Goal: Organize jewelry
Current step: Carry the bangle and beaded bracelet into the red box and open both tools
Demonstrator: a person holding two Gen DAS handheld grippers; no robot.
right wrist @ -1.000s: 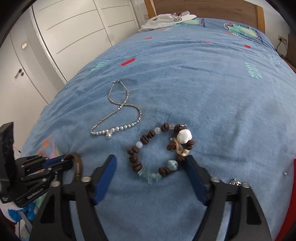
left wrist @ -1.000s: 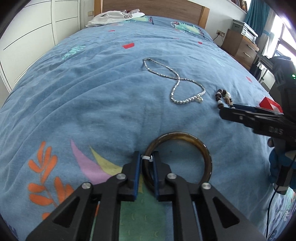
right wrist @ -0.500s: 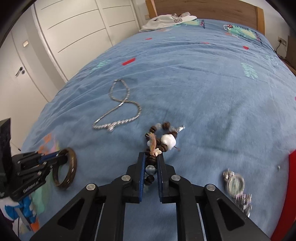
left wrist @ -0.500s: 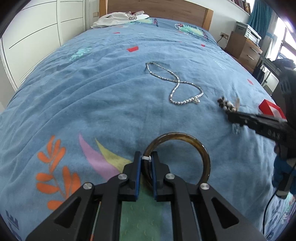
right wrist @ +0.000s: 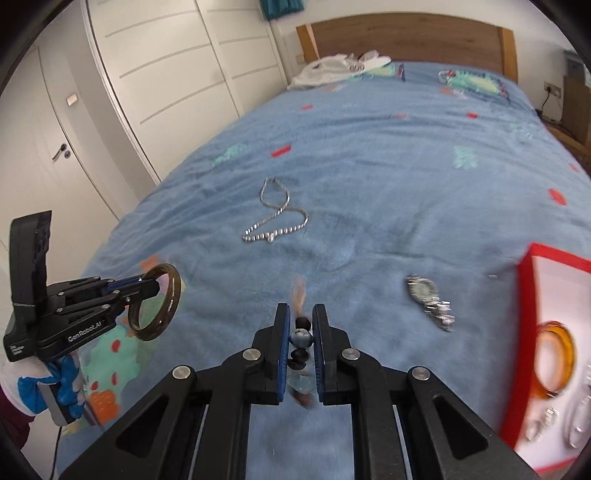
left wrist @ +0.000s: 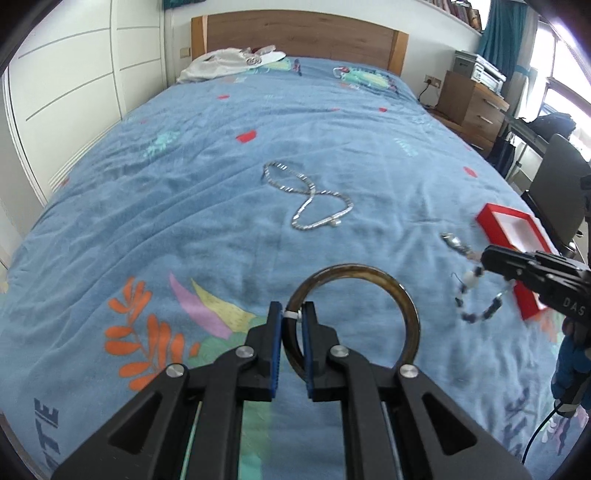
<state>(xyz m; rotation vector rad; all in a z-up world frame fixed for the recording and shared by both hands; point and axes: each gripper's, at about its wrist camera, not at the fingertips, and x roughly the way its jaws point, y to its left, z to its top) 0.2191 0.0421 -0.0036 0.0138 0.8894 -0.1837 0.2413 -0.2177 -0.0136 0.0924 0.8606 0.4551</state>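
White garment (left wrist: pixel 229 62) lies by wooden headboard (left wrist: pixel 295 37); wardrobe doors (right wrist: pixel 166 66) alongside.

You have a bedroom in front of you. The bed (left wrist: pixel 207 206) carries a blue cover printed with leaves and small red patches, and it ends in a wooden headboard (left wrist: pixel 295 37). A crumpled white cloth (left wrist: pixel 225 64) lies by the headboard. White wardrobe doors (right wrist: pixel 177 66) run along the left side, next to a white door with a lever handle (right wrist: pixel 61 151). On your right stand a wooden nightstand (left wrist: pixel 471 103), teal curtains (left wrist: pixel 498 33) and a bright window (left wrist: pixel 561 62).
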